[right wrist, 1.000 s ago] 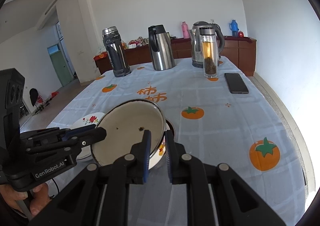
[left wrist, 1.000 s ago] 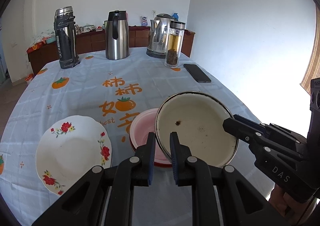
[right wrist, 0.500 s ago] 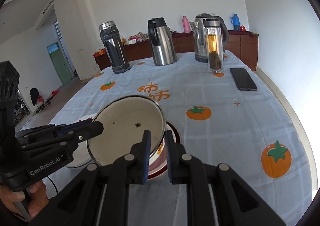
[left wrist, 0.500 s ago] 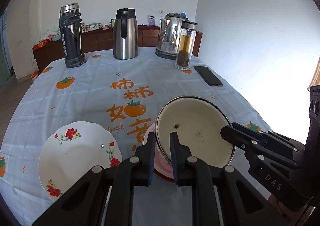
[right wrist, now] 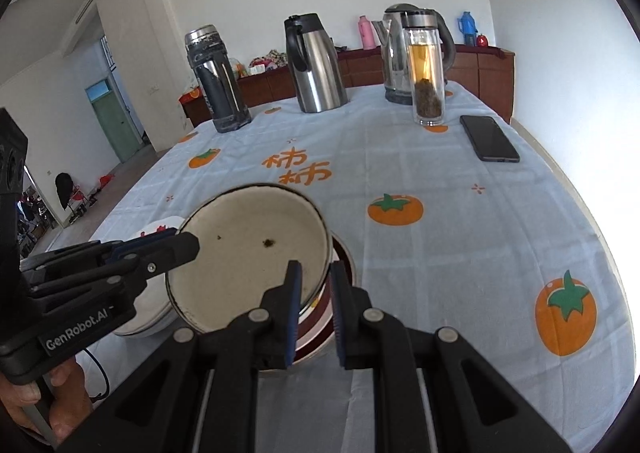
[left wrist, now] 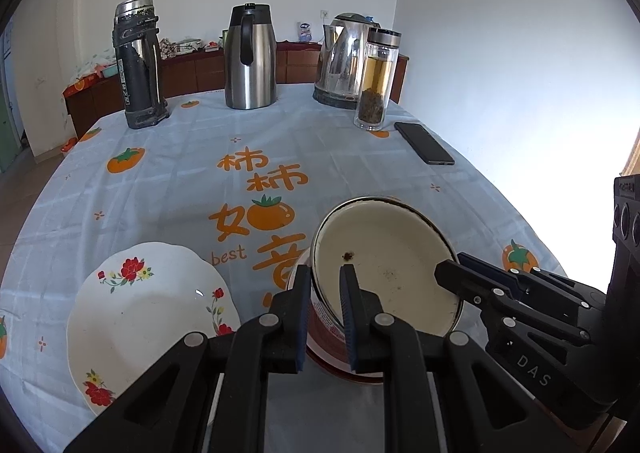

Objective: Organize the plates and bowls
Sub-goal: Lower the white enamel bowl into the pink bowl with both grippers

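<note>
A cream enamel bowl (left wrist: 384, 265) with a dark rim is held tilted just above a red-and-pink bowl (left wrist: 328, 345). My left gripper (left wrist: 325, 295) is shut on its left rim and my right gripper (right wrist: 314, 289) is shut on its right rim; the bowl also shows in the right wrist view (right wrist: 248, 257), with the red bowl (right wrist: 320, 329) under it. A white flowered plate (left wrist: 148, 317) lies on the table to the left of the bowls, partly hidden in the right wrist view (right wrist: 160, 229).
At the far end of the table stand a dark flask (left wrist: 138, 61), a steel jug (left wrist: 250, 57), a kettle (left wrist: 340, 61) and a glass tea bottle (left wrist: 376, 81). A black phone (left wrist: 424, 143) lies at the right. The tablecloth (left wrist: 180, 181) has orange fruit prints.
Both grippers have carried the cream bowl towards me and lowered it onto the red bowl, which now shows only as a sliver beneath it. The flowered plate has not moved.
</note>
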Tool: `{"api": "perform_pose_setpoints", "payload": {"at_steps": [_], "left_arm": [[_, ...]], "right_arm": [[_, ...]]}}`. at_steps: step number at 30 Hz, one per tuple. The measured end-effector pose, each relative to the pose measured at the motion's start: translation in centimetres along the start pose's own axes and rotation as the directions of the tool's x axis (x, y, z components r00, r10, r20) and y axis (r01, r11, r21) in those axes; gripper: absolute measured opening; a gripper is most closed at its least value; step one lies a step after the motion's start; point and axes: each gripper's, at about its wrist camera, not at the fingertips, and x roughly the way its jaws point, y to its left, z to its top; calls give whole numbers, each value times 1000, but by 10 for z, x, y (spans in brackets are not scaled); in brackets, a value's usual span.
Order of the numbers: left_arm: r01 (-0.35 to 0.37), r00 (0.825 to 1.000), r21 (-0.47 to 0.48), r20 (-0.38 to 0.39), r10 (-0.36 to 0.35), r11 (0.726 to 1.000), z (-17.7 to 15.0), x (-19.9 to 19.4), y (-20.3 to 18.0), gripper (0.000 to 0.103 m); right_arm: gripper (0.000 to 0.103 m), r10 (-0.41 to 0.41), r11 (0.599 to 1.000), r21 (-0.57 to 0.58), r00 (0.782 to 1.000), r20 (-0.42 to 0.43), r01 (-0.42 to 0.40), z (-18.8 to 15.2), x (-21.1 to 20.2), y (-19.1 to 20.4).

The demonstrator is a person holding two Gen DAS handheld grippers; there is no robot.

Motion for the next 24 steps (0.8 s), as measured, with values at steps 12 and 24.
{"api": "perform_pose_setpoints", "payload": {"at_steps": [12,24], "left_arm": [[-8,1000,-10,-30,8,1000,-2,14,3,16],[-15,1000,-6,9,15,1000,-1,7,1,16]], "right_arm": [[15,-3,1000,-1,1000,-8,3,2,4,-2],[16,-15,1000,-22,1000,14,15,4,3,3]]}}
